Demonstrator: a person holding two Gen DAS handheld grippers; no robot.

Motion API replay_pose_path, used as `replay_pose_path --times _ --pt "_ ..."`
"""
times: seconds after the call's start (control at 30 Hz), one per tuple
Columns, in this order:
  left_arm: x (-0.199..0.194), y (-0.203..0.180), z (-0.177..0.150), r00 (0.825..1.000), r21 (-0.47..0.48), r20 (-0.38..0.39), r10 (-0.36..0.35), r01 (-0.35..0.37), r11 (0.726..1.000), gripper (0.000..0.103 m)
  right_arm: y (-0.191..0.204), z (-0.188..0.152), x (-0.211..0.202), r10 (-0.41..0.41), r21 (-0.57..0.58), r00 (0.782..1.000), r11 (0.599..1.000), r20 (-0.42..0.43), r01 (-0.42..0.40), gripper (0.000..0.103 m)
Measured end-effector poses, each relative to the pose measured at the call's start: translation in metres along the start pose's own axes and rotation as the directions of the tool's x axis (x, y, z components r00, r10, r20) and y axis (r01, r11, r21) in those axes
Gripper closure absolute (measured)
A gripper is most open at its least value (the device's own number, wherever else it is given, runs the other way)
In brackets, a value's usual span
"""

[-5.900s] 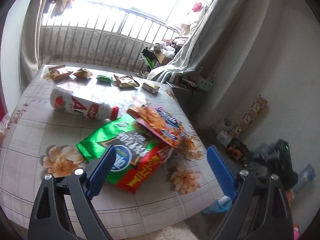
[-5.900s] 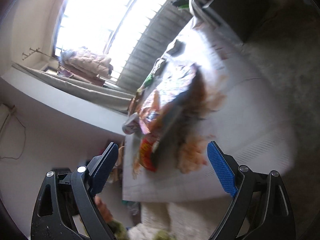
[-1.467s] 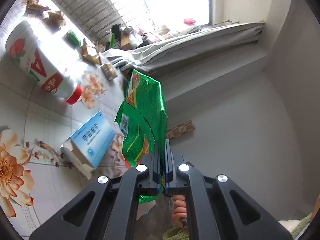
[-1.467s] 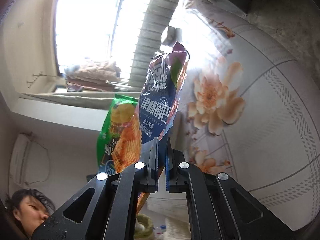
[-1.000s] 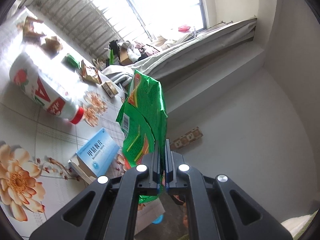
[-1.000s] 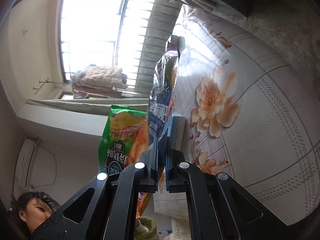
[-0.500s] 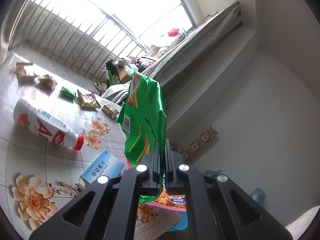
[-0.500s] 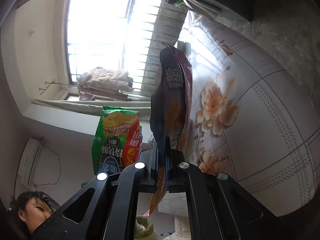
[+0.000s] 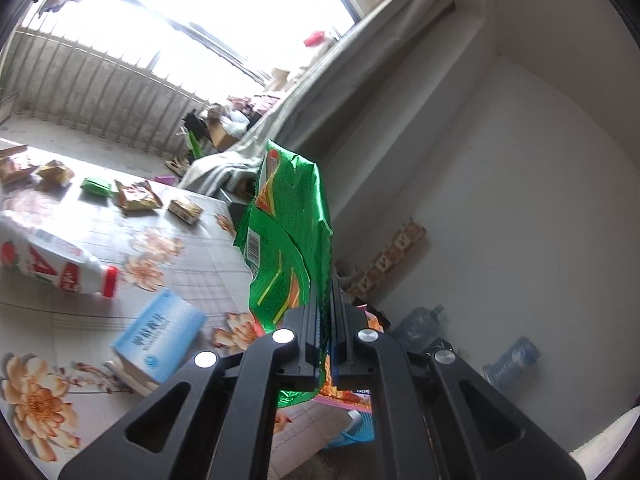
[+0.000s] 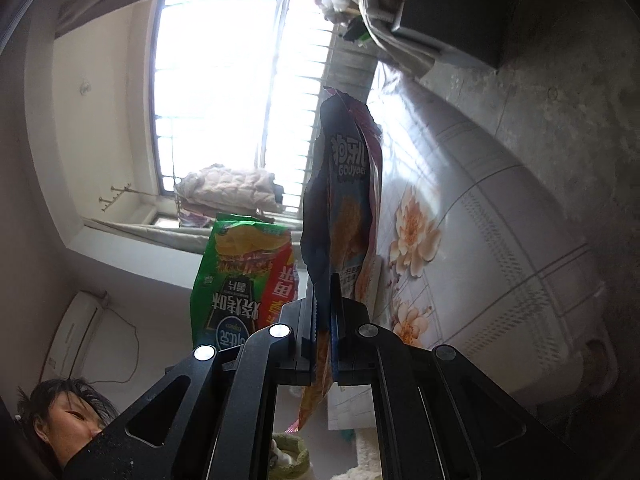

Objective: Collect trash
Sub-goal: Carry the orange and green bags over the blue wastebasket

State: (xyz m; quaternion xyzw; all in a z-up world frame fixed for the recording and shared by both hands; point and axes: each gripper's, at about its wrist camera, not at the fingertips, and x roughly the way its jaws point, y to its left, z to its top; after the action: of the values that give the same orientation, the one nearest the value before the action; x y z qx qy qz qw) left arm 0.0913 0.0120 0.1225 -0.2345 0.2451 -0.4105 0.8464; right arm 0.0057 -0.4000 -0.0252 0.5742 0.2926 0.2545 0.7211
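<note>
- Fingers, left gripper [image 9: 325, 320]: closed flat on the lower edge of a green chip bag [image 9: 288, 232], which stands up from the grip toward 12 o'clock, clear of the worktop [image 9: 192, 248].
- Fingers, right gripper [image 10: 324, 320]: closed flat on a dark blue snack bag [image 10: 344, 200], also held aloft toward 12 o'clock; in the right wrist view the green chip bag [image 10: 240, 276] hangs just beside it at 9 o'clock.
- Left on the worktop, left wrist view: white bottle with red cap [image 9: 52, 260] lying on its side at 9 o'clock; light blue box [image 9: 160, 332] at 8 o'clock, near the edge; several small wrappers [image 9: 136, 196] at 10 o'clock, well apart from the grippers.
- Blue bin [image 9: 356, 428]: a blue mesh rim shows below the left gripper at 6 o'clock, mostly hidden; probably the drop point, though I cannot tell for certain.
- Stage, as judged: both bags lifted, drop not yet made; most litter uncollected.
- Risk: each bag is pinched by a thin slippery edge only; a quick swing could pull it free.
- Risk: light, empty bags drift when let go; released high or off-centre, they may land beside the bin.
- Risk: the bags block both camera views ahead, so aiming over the bin is hard.
- Risk: the two bags are close together and may snag on release.
</note>
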Motion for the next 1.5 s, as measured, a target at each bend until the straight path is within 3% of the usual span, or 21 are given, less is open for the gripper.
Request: replay_pose_path --times 0.23,0.37,0.47,0.67,0.87,0.97,1.03,1.17,1.23,1.27,1.33,1.4,1.5 --pt "0.052 -0.037 -0.006 0.992 0.064 -0.099 -0.081 0.088 0.994 0.1 -0.024 -0.001 -0.061 -0.003 0.036 0.99 0.999 0.139 -0.002 0.099" --pt "0.09 -0.056 -0.011 0.976 0.078 -0.174 -0.134 0.149 0.986 0.1 -0.046 -0.005 -0.107 -0.019 0.08 0.969 0.997 0.247 -0.001 0.099" --pt "0.122 -0.072 -0.019 0.957 0.085 -0.236 -0.167 0.191 0.978 0.1 -0.067 -0.009 -0.145 -0.042 0.133 0.938 0.991 0.345 -0.004 0.099" --pt "0.191 -0.097 -0.042 0.912 0.088 -0.356 -0.201 0.247 0.965 0.1 -0.123 -0.018 -0.206 -0.122 0.276 0.847 0.961 0.517 -0.03 0.099" --pt "0.248 -0.118 -0.07 0.863 0.078 -0.457 -0.214 0.279 0.957 0.1 -0.176 -0.014 -0.235 -0.201 0.381 0.778 0.923 0.595 -0.052 0.096" --pt "0.272 -0.124 -0.083 0.836 0.073 -0.504 -0.214 0.288 0.955 0.1 -0.203 -0.005 -0.239 -0.304 0.436 0.736 0.9 0.605 0.013 0.095" --pt "0.289 -0.126 -0.095 0.816 0.067 -0.538 -0.21 0.289 0.955 0.1 -0.225 0.0 -0.241 -0.341 0.463 0.722 0.886 0.602 0.032 0.094" --pt "0.316 -0.132 -0.113 0.785 0.06 -0.586 -0.198 0.286 0.956 0.1 -0.283 0.005 -0.229 -0.439 0.58 0.718 0.812 0.539 0.061 0.08" --pt "0.329 -0.134 -0.124 0.77 0.05 -0.607 -0.194 0.282 0.958 0.1 -0.308 -0.002 -0.231 -0.491 0.647 0.708 0.76 0.507 0.064 0.059" --pt "0.336 -0.136 -0.129 0.767 0.055 -0.614 -0.187 0.277 0.959 0.1 -0.317 -0.008 -0.235 -0.498 0.669 0.705 0.742 0.505 0.045 0.055" --pt "0.35 -0.144 -0.139 0.762 0.079 -0.626 -0.165 0.273 0.959 0.1 -0.322 -0.017 -0.237 -0.476 0.667 0.702 0.745 0.53 0.002 0.047" --pt "0.364 -0.157 -0.151 0.752 0.12 -0.644 -0.138 0.278 0.953 0.1 -0.316 -0.023 -0.244 -0.491 0.655 0.683 0.755 0.541 0.025 0.041" --pt "0.384 -0.179 -0.17 0.74 0.202 -0.667 -0.087 0.292 0.935 0.1 -0.305 -0.032 -0.258 -0.509 0.644 0.664 0.763 0.548 0.053 0.04"
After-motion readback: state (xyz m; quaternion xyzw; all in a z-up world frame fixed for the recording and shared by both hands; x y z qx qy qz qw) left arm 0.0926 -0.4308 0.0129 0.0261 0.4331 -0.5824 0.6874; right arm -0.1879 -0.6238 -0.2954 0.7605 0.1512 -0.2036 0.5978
